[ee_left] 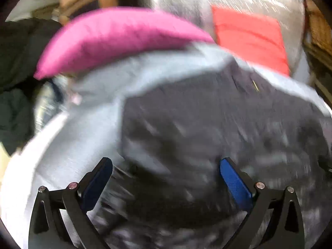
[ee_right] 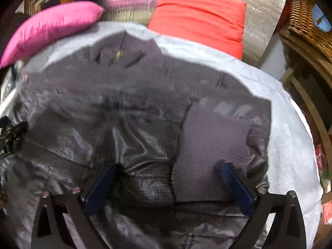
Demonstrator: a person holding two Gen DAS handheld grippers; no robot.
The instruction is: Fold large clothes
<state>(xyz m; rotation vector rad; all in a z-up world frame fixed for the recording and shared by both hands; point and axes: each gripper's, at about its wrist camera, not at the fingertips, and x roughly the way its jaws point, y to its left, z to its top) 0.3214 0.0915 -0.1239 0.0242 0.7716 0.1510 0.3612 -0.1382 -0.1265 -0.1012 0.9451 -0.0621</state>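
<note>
With both the left gripper (ee_left: 166,170) and right gripper (ee_right: 169,175) spread wide over the dark grey jacket (ee_right: 134,103) on the pale blanket (ee_right: 290,124), its slippery lining may slide or bunch when pinched.

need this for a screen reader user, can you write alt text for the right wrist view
The right tool, fingers spread open, hovers over a dark grey checked garment spread on a light grey blanket. Behind it a pink cushion and a red cushion lean on a silvery sofa back; a wicker basket sits at right.
</note>
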